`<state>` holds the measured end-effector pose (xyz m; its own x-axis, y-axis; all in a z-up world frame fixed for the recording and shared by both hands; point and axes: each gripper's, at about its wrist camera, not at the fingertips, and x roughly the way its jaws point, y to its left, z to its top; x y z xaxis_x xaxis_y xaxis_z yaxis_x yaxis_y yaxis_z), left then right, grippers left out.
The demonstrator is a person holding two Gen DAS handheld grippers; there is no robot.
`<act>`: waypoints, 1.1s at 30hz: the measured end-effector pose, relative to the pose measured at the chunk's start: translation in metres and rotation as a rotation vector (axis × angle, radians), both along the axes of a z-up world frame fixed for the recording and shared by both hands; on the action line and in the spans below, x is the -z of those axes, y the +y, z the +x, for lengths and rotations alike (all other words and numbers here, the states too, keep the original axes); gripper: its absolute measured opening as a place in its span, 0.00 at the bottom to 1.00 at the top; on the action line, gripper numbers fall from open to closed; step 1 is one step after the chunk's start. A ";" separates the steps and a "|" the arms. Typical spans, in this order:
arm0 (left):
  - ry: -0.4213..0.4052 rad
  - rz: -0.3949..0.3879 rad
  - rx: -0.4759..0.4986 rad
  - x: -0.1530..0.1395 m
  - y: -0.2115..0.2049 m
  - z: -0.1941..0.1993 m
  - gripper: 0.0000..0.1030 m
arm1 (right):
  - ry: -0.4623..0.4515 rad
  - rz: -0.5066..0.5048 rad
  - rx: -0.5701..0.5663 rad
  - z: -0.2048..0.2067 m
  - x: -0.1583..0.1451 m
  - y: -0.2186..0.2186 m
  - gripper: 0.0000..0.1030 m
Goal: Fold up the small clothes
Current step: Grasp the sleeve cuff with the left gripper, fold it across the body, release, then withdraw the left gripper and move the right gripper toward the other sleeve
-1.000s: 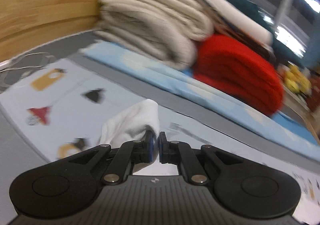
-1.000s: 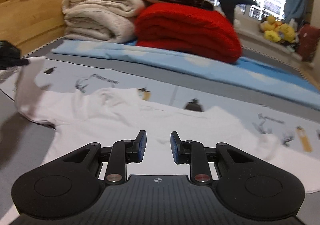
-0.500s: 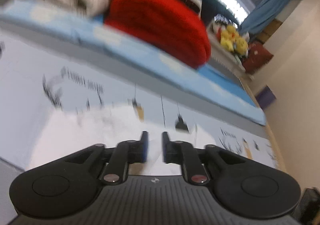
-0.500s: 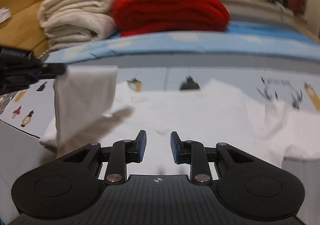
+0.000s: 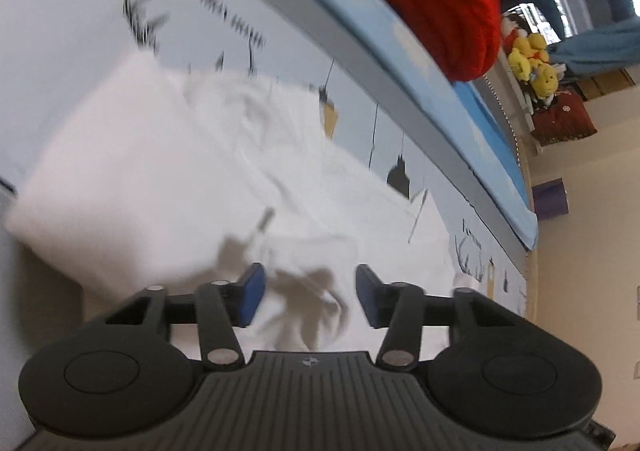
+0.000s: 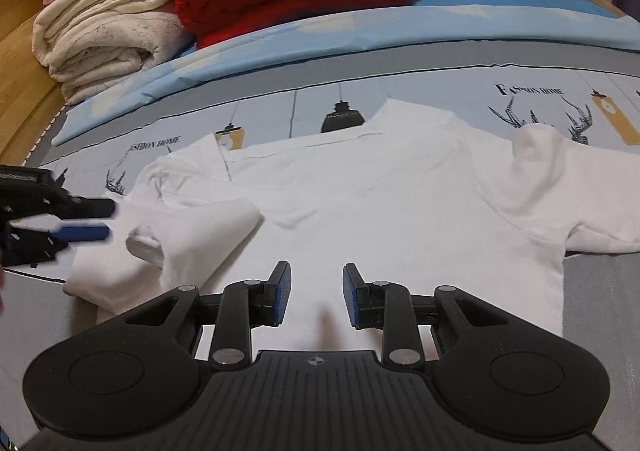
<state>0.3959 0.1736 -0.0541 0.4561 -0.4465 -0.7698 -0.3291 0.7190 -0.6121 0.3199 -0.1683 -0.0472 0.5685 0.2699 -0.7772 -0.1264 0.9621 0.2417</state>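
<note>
White shirt (image 6: 380, 211) sleeve folded inward; left hand-held gripper (image 6: 86, 219) seemingly spread beside it.

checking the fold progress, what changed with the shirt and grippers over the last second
The left gripper carried the left sleeve inward over the white shirt, then opened and let it go. The right gripper stayed open and empty above the hem; the right sleeve is still spread out.
</note>
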 end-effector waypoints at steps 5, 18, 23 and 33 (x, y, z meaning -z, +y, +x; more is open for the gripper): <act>0.014 0.040 -0.043 0.012 -0.009 0.005 0.20 | -0.008 0.009 -0.006 -0.001 -0.003 0.005 0.29; -0.414 -0.074 0.274 -0.059 -0.066 0.002 0.29 | -0.028 0.024 -0.145 -0.005 0.008 0.021 0.46; -0.241 0.145 0.052 -0.039 -0.024 0.006 0.29 | 0.050 0.070 -0.111 0.007 0.027 0.014 0.50; -0.136 0.390 -0.175 -0.045 0.038 0.008 0.29 | 0.230 0.052 0.080 0.031 0.066 -0.005 0.45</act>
